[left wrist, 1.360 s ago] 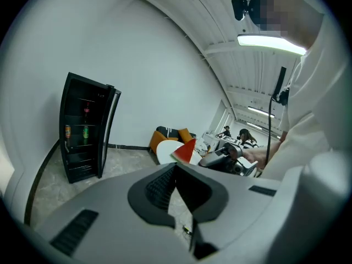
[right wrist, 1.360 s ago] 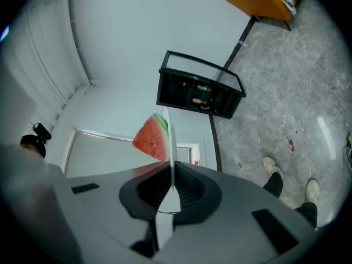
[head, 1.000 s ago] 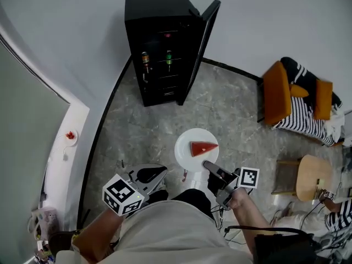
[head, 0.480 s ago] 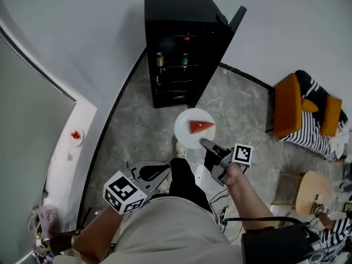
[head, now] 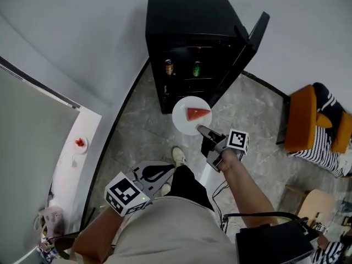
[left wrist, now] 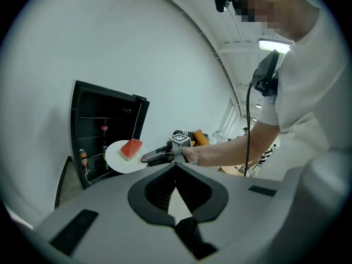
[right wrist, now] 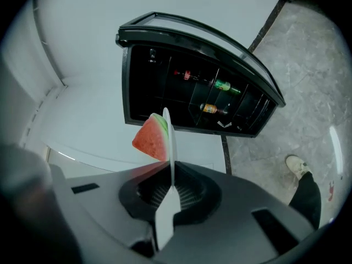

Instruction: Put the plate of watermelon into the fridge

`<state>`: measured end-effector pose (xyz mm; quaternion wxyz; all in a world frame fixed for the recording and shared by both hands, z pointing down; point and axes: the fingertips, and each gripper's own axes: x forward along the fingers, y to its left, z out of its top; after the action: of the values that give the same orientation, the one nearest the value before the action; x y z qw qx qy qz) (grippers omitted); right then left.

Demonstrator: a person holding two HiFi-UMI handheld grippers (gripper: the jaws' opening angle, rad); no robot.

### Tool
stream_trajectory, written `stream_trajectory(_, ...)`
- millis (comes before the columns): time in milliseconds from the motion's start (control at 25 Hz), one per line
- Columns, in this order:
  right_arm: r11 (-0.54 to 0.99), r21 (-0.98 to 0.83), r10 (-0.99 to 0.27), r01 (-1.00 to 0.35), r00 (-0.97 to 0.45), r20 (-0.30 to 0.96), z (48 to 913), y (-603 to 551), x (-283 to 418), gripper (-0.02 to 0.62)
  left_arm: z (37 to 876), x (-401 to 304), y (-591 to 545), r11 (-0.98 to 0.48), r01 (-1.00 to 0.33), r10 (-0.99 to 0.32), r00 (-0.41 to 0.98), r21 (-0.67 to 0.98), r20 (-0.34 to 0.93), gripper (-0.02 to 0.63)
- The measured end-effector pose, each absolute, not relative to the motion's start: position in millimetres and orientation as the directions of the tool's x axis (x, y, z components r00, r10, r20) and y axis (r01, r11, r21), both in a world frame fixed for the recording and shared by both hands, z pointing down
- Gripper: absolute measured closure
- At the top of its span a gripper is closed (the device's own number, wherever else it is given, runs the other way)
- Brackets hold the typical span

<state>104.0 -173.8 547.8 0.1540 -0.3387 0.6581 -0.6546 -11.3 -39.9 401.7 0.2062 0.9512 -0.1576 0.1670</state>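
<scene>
A white plate (head: 182, 121) carrying a red watermelon wedge (head: 197, 114) hangs in the air just in front of the black fridge (head: 190, 21), whose door (head: 245, 51) stands open to the right. My right gripper (head: 202, 130) is shut on the plate's near rim. In the right gripper view the plate (right wrist: 171, 142) shows edge-on between the jaws, with the wedge (right wrist: 151, 139) on its left face and the fridge shelves (right wrist: 192, 87) beyond. My left gripper (head: 170, 168) is held low by the person's waist, shut, with nothing in it.
Bottles (head: 169, 67) (head: 196, 69) stand on a fridge shelf. At the right is an orange chair (head: 305, 122) with striped cloth. A white ledge on the left holds a small dish (head: 81, 143). The person's shoe (head: 177, 156) is on the stone floor.
The person has walked toward the fridge. My right gripper has carried the plate from mid-floor up to the fridge's open front. My left gripper has stayed by the waist.
</scene>
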Motion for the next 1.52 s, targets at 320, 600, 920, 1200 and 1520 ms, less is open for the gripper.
stream_trajectory(320, -0.114, -0.964, -0.631, -0.240, -0.732, 0.256, 583, -291, 109, 0.572, 407, 21, -124, -0.843, -0.396, -0.243, 0.884, 0.363, 0.400, 0.595)
stream_trajectory(600, -0.157, -0.959, -0.623, -0.237, -0.729, 0.283, 609, -371, 107, 0.571, 410, 46, -168, -0.843, -0.397, -0.240, 0.881, 0.362, 0.408, 0.595)
stream_trajectory(920, -0.173, -0.956, -0.618, -0.239, -0.729, 0.294, 637, -439, 91, 0.571, 425, 52, -197, -0.821, -0.424, -0.260, 0.874, 0.383, 0.410, 0.595)
stream_trajectory(1200, -0.185, -0.954, -0.635, -0.236, -0.712, 0.299, 658, -493, 83, 0.571, 430, 53, -222, -0.813, -0.435, -0.279, 0.874, 0.388, 0.397, 0.595)
stream_trajectory(1520, -0.190, -0.949, -0.644, -0.252, -0.698, 0.314, 678, -536, 78, 0.571, 444, 49, -234, -0.816, -0.439, -0.282, 0.870, 0.376, 0.404, 0.595)
